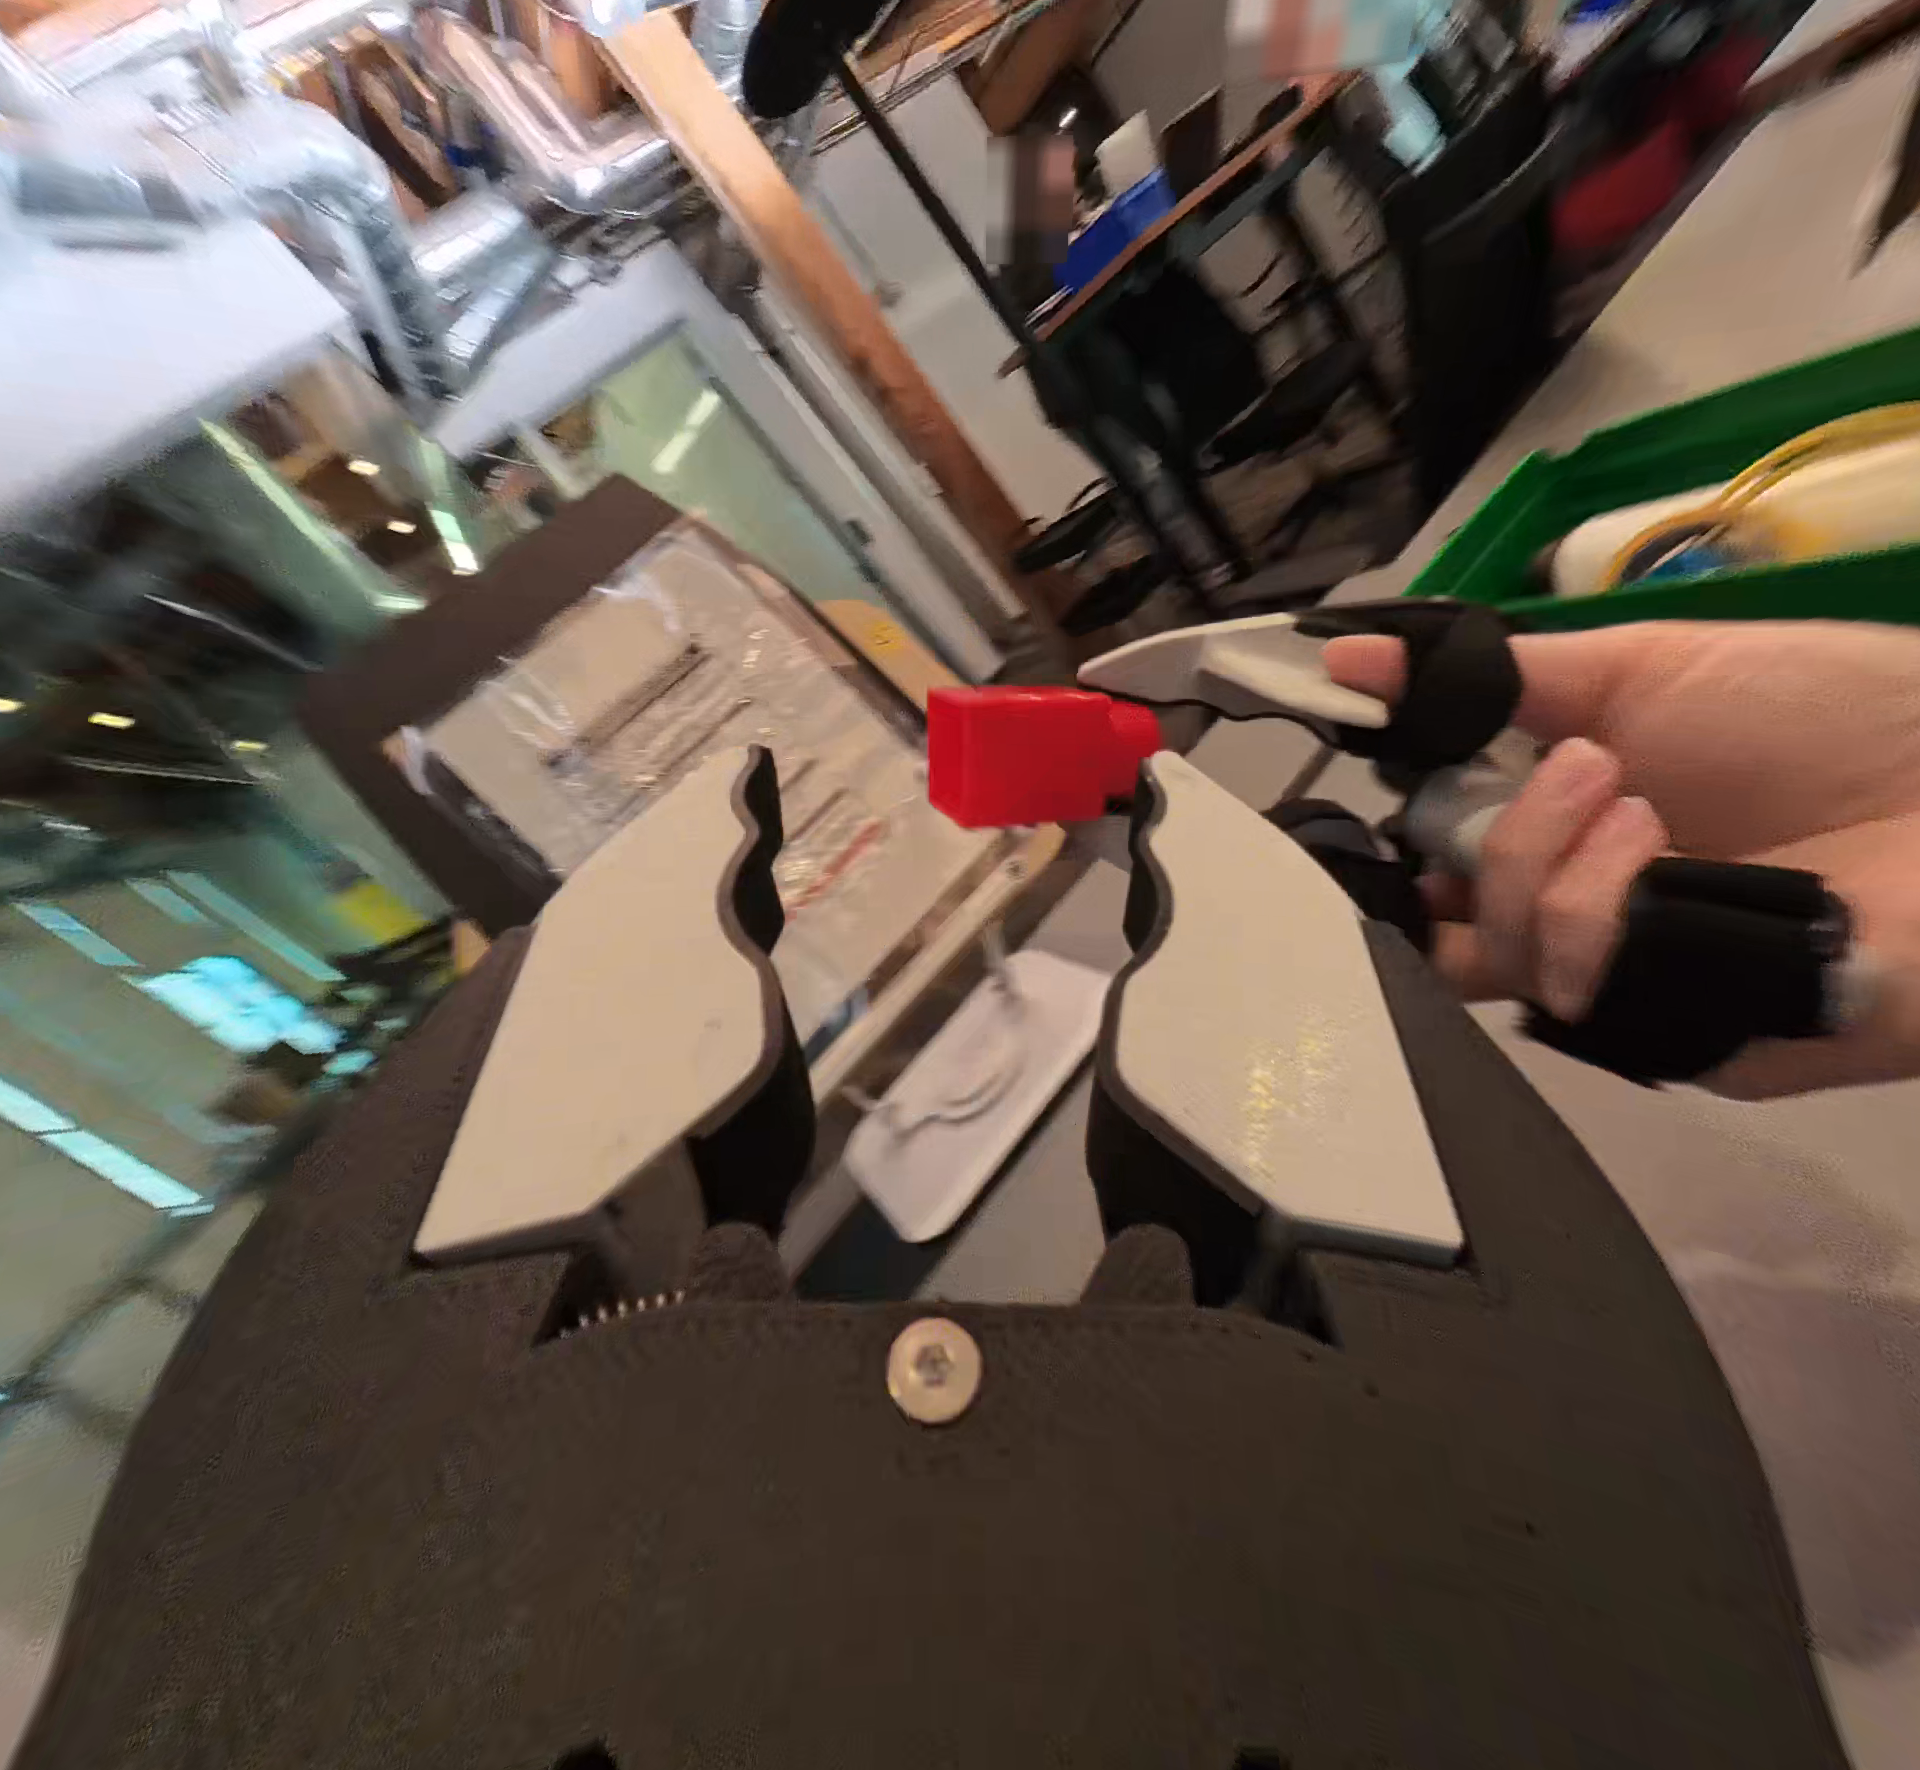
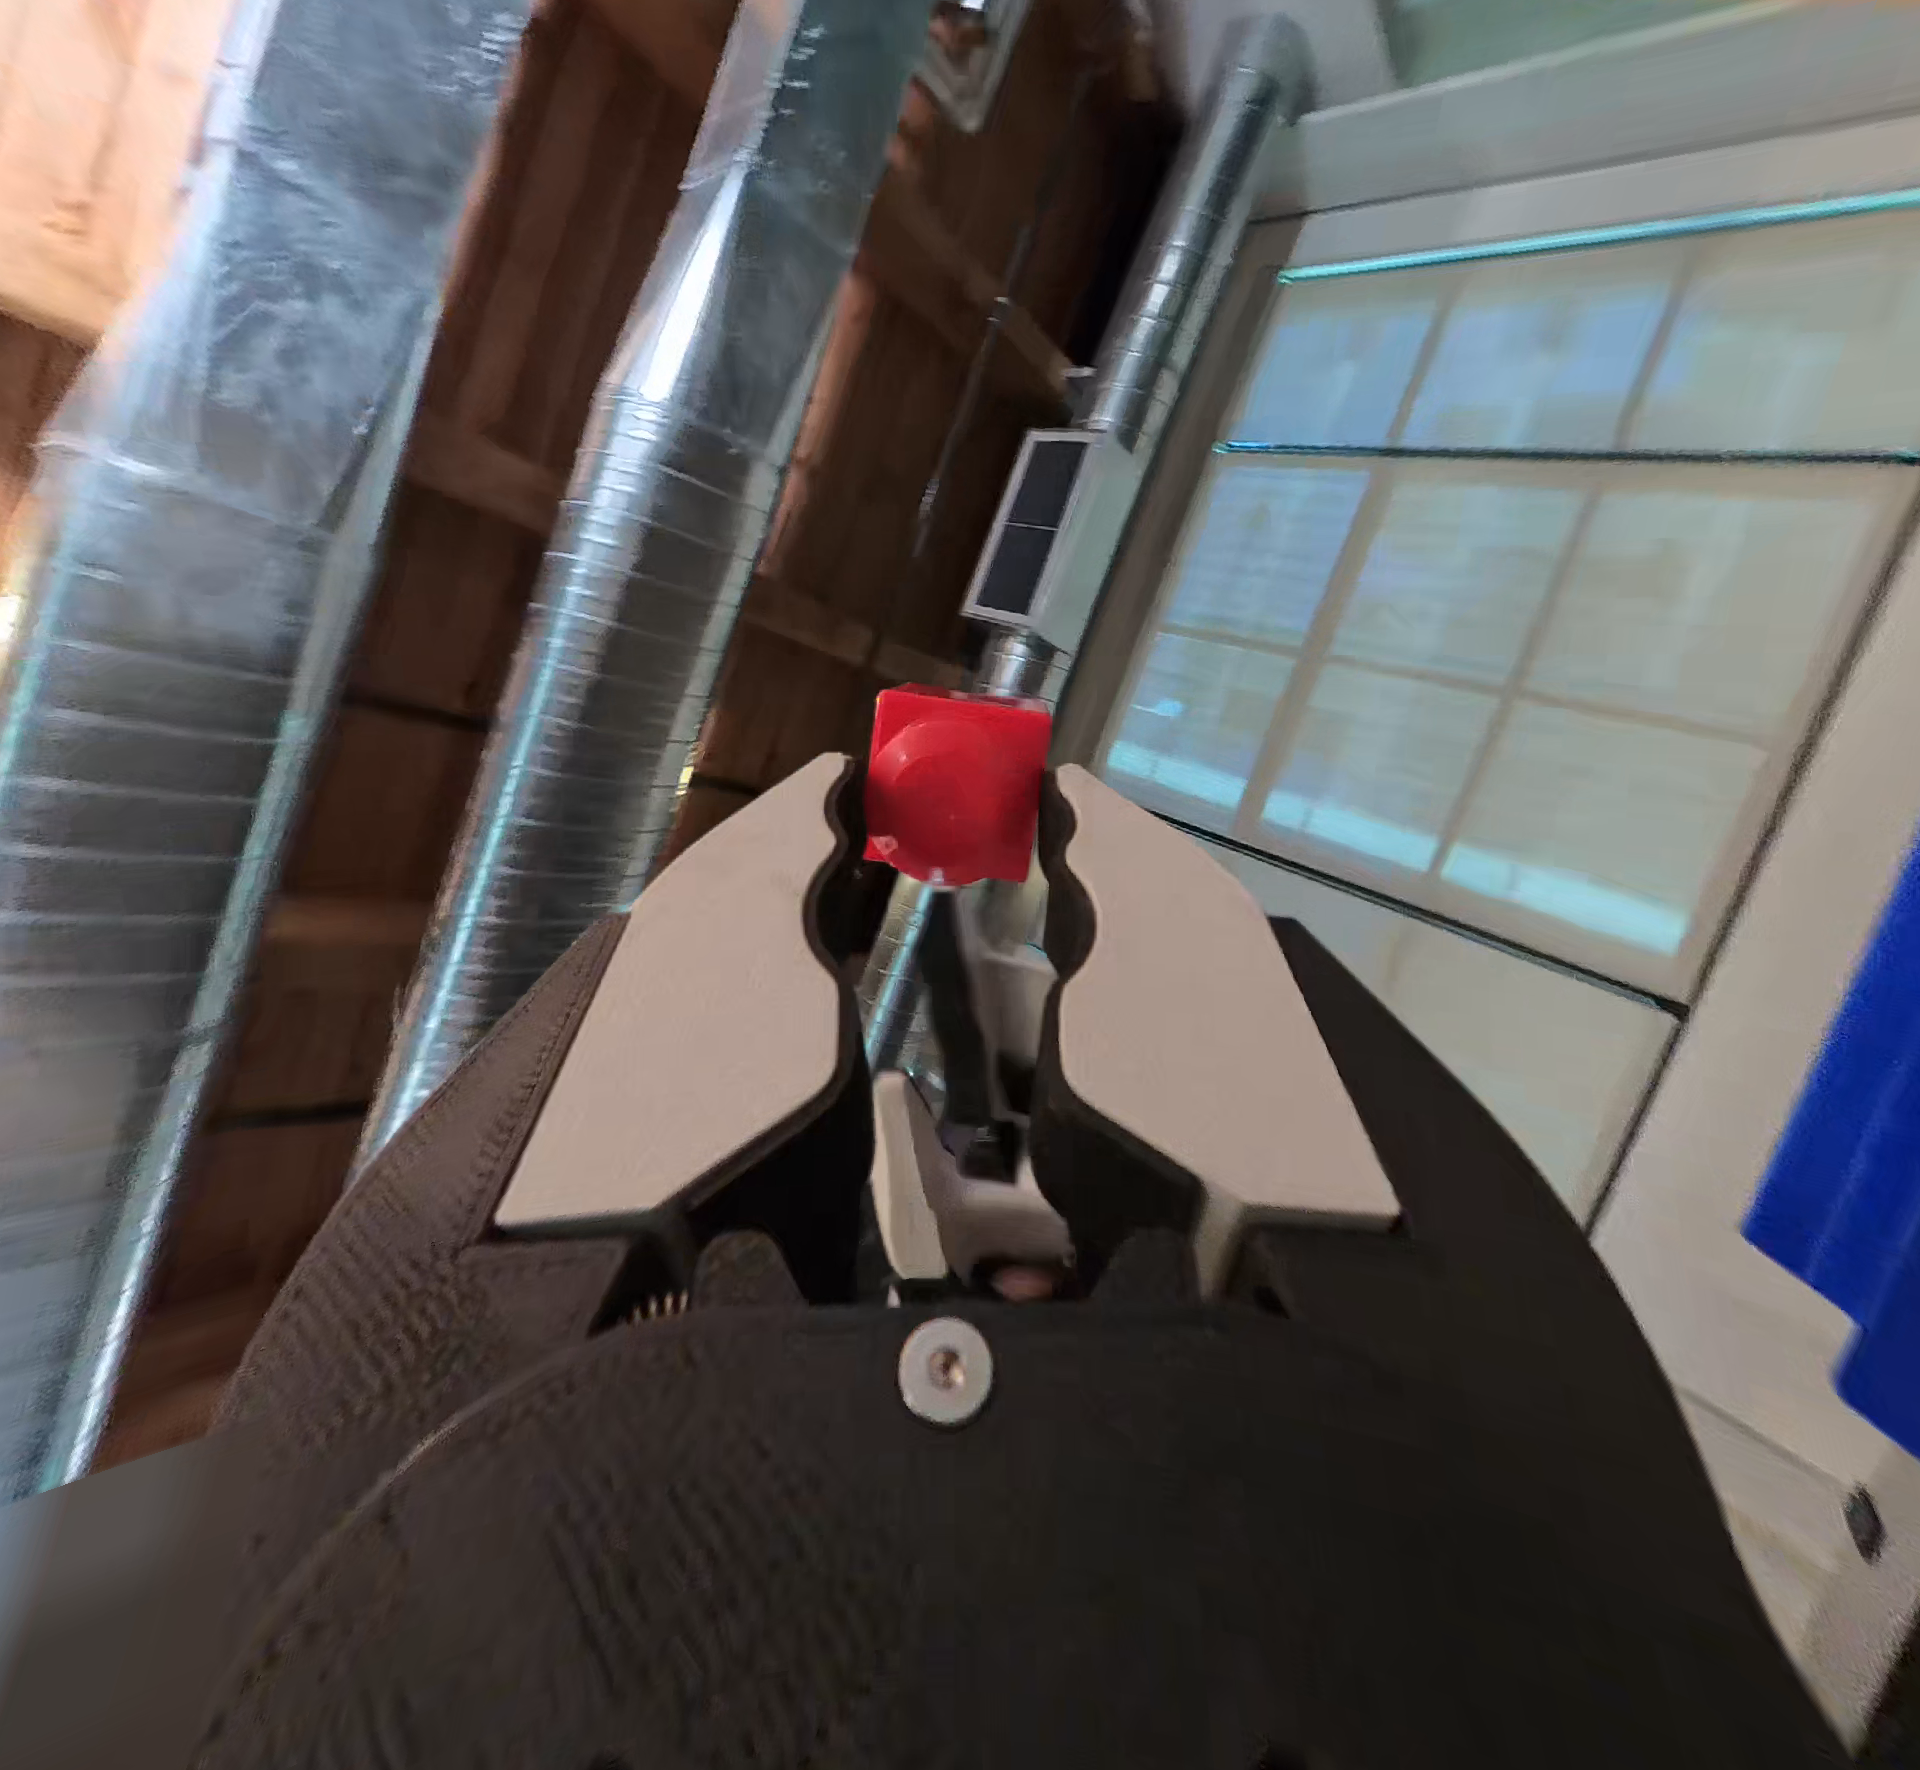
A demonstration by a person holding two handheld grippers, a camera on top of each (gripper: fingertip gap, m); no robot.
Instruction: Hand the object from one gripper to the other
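A small red block [image 1: 1023,756] with a round stud hangs in the air, held by its stud end. My right gripper [image 2: 951,785] is shut on the red block [image 2: 956,749], whose stud faces the camera. In the left wrist view the right gripper comes in from the right, its upper finger [image 1: 1247,671] showing above the stud; a hand [image 1: 1683,764] holds it. My left gripper [image 1: 956,770] is open wide and empty. The block sits just beyond its fingertips, close to the right one. One left gripper finger [image 2: 914,1190] shows low between the right gripper's fingers.
A green bin [image 1: 1662,463] with yellow cable and a white item stands at the right. A white sheet on a small stand [image 1: 966,1097] lies below the left gripper. A black disc on a pole [image 1: 816,21], shelves and silver ducts [image 2: 260,318] are behind. Across from one pair of fingers to the other is roughly 8 centimetres.
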